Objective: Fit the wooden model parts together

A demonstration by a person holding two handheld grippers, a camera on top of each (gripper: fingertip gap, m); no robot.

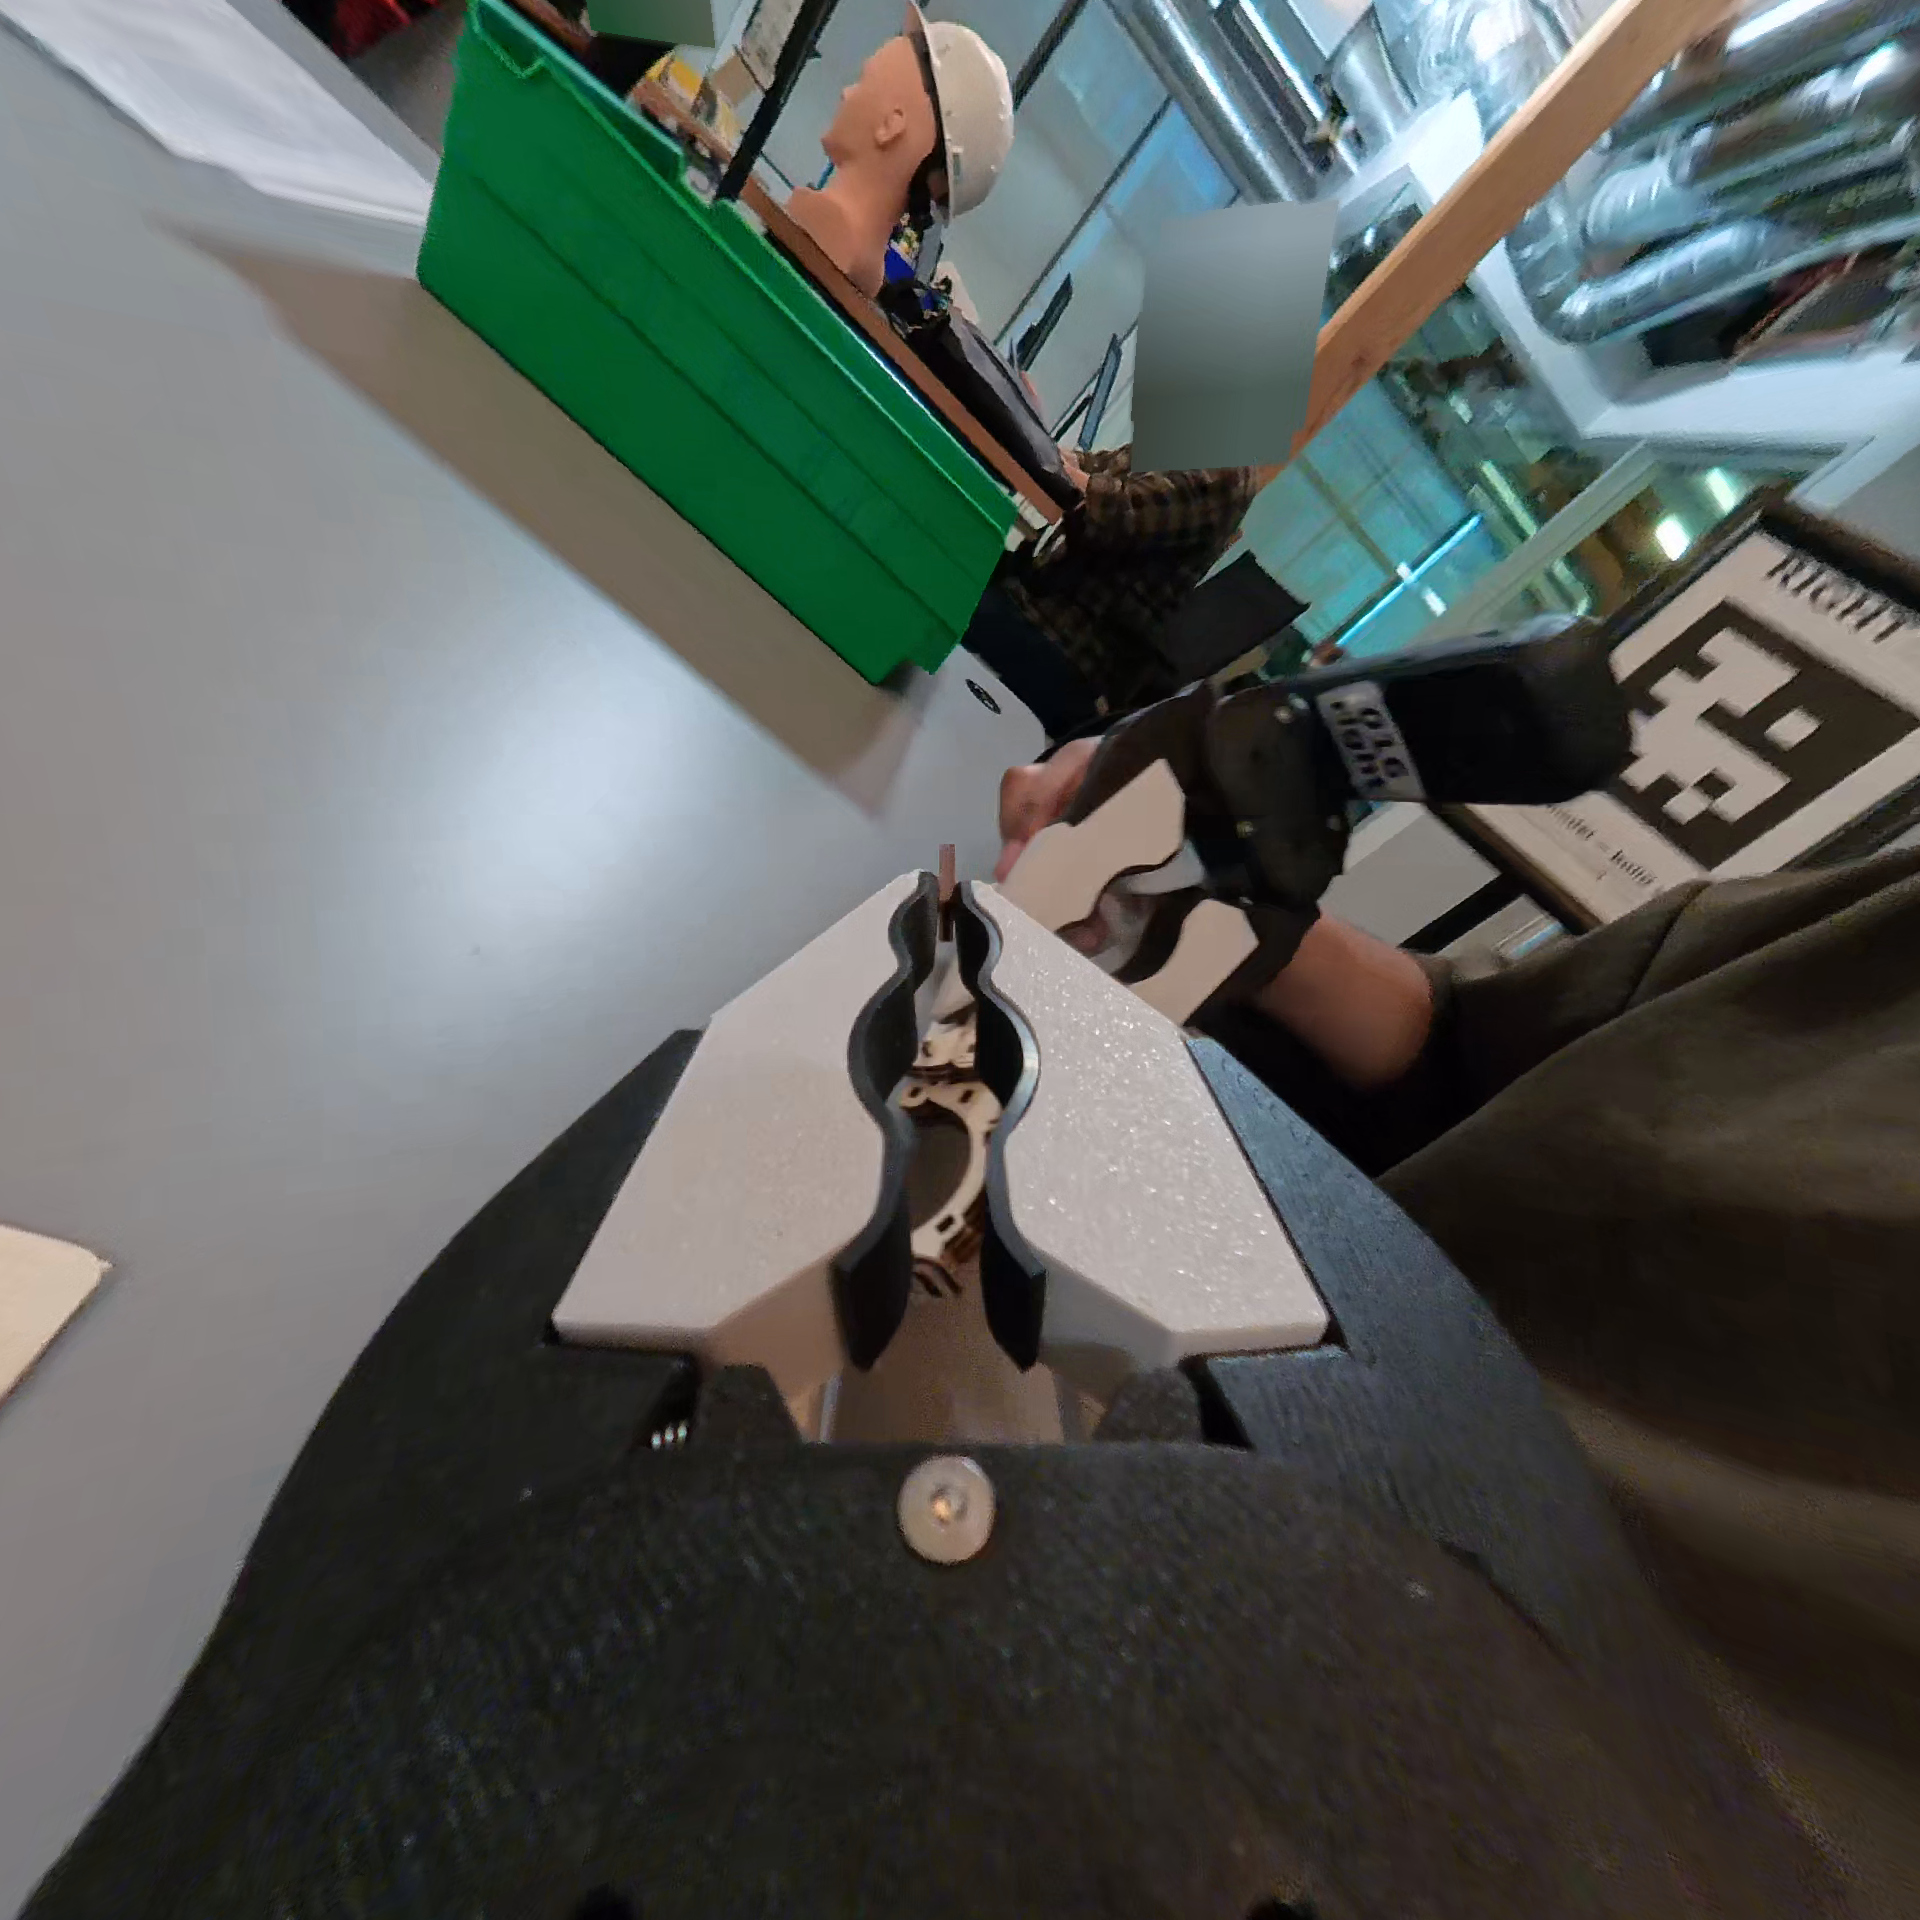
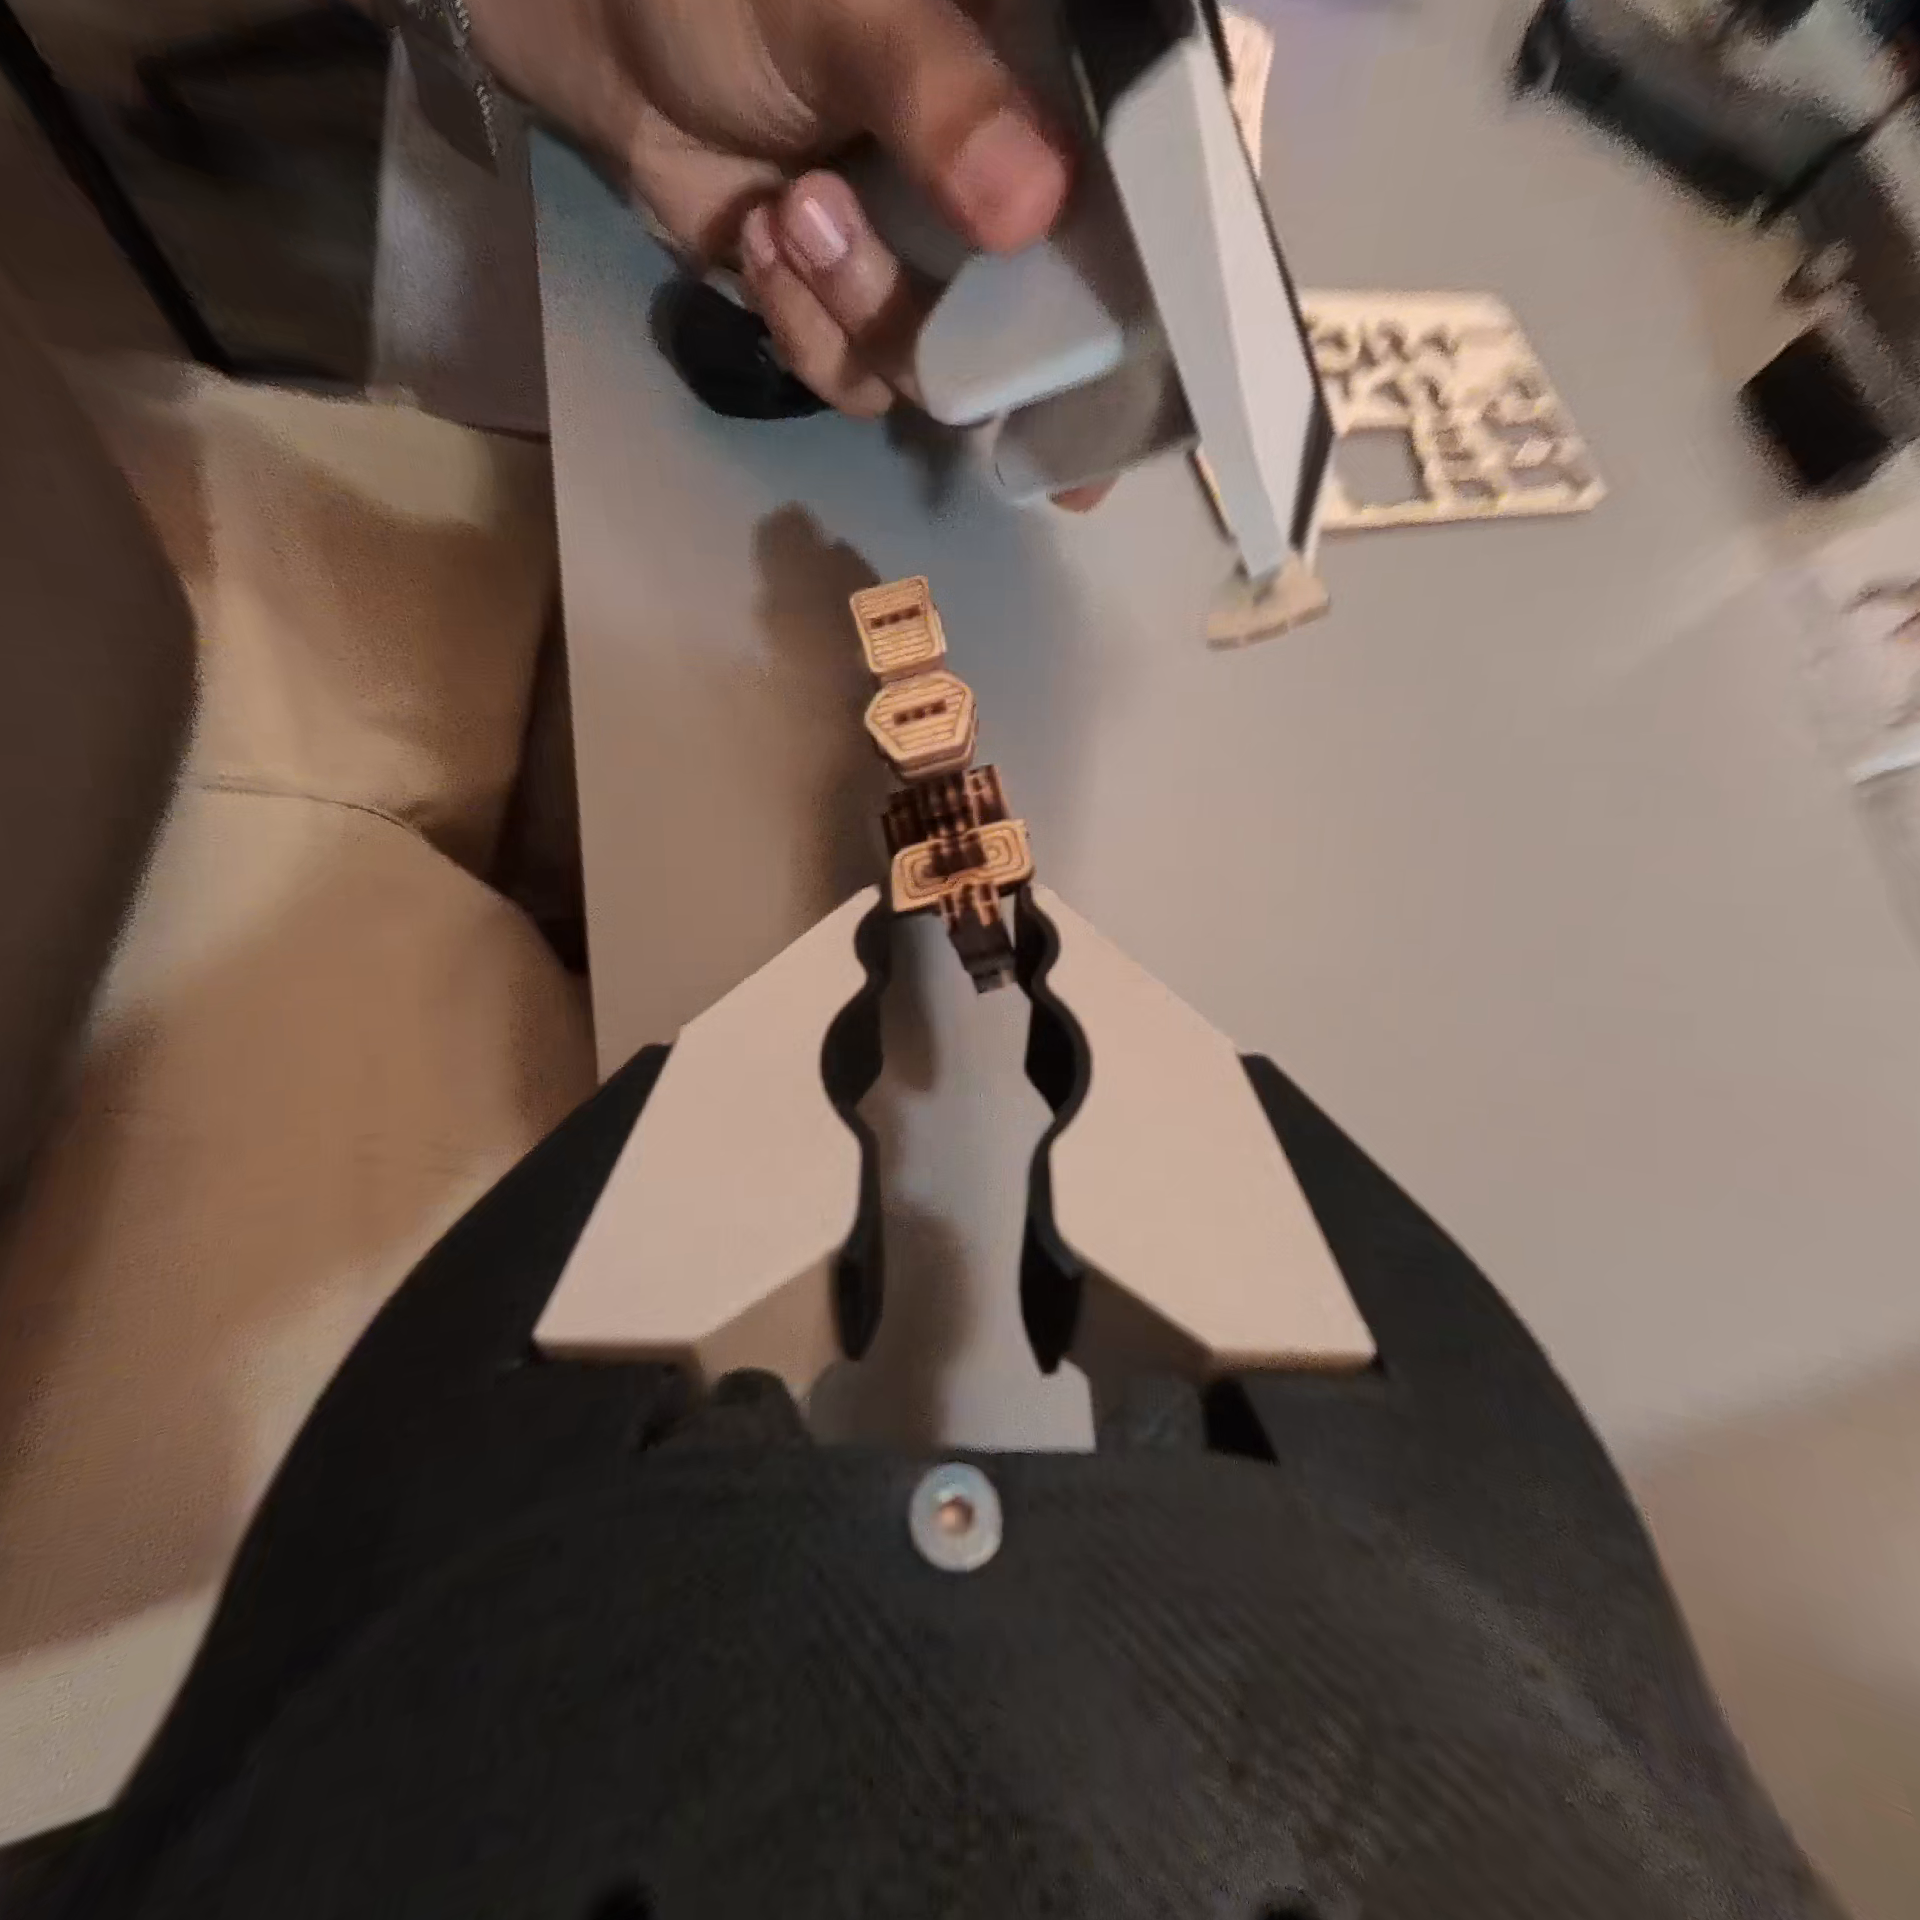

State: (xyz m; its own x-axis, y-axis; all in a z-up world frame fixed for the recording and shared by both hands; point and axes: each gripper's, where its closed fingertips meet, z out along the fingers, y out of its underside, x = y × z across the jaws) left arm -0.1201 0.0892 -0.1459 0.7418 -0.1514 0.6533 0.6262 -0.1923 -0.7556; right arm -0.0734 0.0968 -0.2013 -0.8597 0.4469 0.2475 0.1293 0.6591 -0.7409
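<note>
My right gripper [image 2: 956,920] is shut on the near end of a small assembled wooden model [image 2: 940,821]. The model is a chain of engraved plates that sticks out forward above the grey table [image 2: 1351,1039]. My left gripper [image 1: 945,891] is shut on a thin wooden part [image 1: 947,868], seen edge-on at the fingertips, with more engraved wood showing in the gap between the fingers. In the right wrist view the left gripper [image 2: 1262,566] comes down from the upper right, with a small pale wooden part [image 2: 1270,608] at its tips, to the right of the model and apart from it. The right gripper also shows in the left wrist view [image 1: 1122,914].
A punched-out wooden sheet [image 2: 1455,416] lies on the table beyond the left gripper. A green crate [image 1: 707,343] stands at the table's far side, with a mannequin head in a hard hat [image 1: 925,114] and a seated person [image 1: 1143,540] behind it. The table edge [image 2: 569,727] runs beside my legs. The grippers' ends are close to 7 centimetres from one another.
</note>
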